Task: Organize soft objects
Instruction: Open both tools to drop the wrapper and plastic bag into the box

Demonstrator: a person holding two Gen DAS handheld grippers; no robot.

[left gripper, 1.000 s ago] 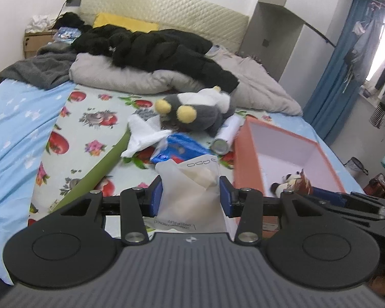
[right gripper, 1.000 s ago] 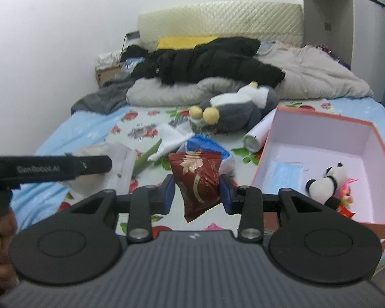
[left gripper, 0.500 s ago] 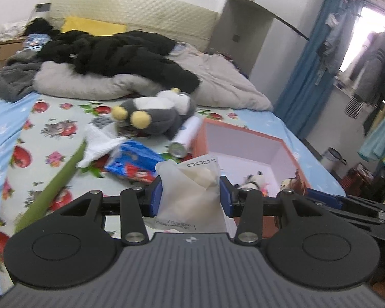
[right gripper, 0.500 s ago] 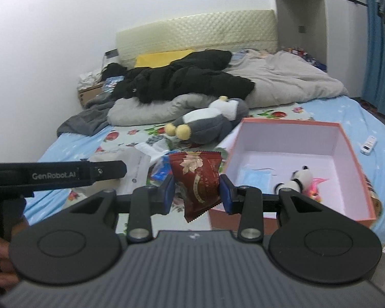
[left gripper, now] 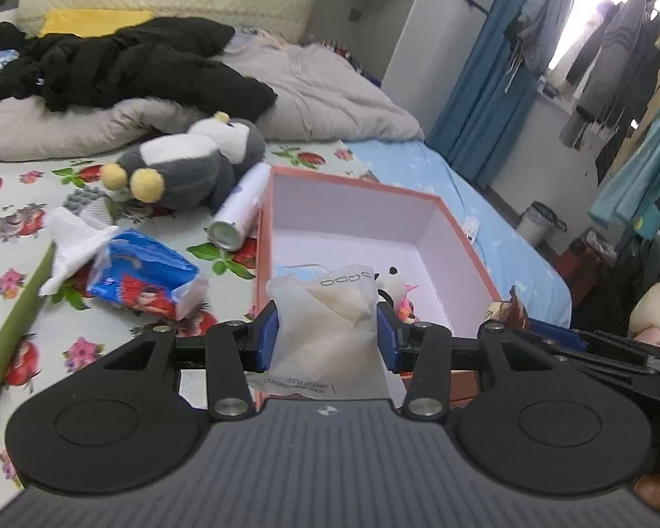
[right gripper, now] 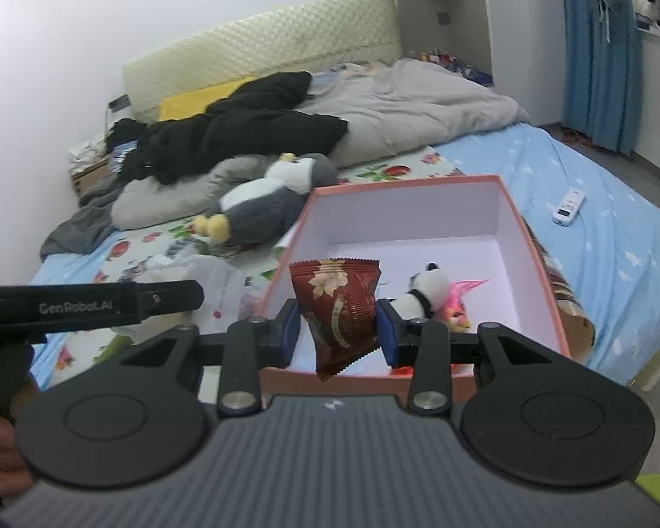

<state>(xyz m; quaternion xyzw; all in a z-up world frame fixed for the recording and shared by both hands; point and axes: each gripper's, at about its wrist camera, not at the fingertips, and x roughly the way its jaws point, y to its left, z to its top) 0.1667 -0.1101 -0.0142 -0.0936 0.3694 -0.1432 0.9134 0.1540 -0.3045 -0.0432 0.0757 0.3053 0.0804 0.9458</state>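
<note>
My left gripper (left gripper: 328,336) is shut on a frosted white pouch of makeup puffs (left gripper: 328,317), held above the near left corner of the pink-walled box (left gripper: 356,185). My right gripper (right gripper: 335,330) is shut on a dark red snack packet (right gripper: 336,306), hanging over the near edge of the same box (right gripper: 418,185). Inside the box lie a small panda toy (right gripper: 424,288), a pink trinket (right gripper: 455,303) and a blue face mask (left gripper: 301,269). A grey and white penguin plush (left gripper: 189,163) lies on the bed behind the box.
On the floral sheet left of the box lie a blue tissue pack (left gripper: 145,277), a white cloth (left gripper: 72,237), a white cylinder (left gripper: 237,215) and a green strip (left gripper: 13,330). Black clothing (left gripper: 123,66) and a grey quilt (left gripper: 321,92) fill the bed's head. A remote (right gripper: 570,206) lies right of the box.
Both grippers have swung to the right with their loads, from over the sheet's clutter to over the box. The box now fills the middle of both views.
</note>
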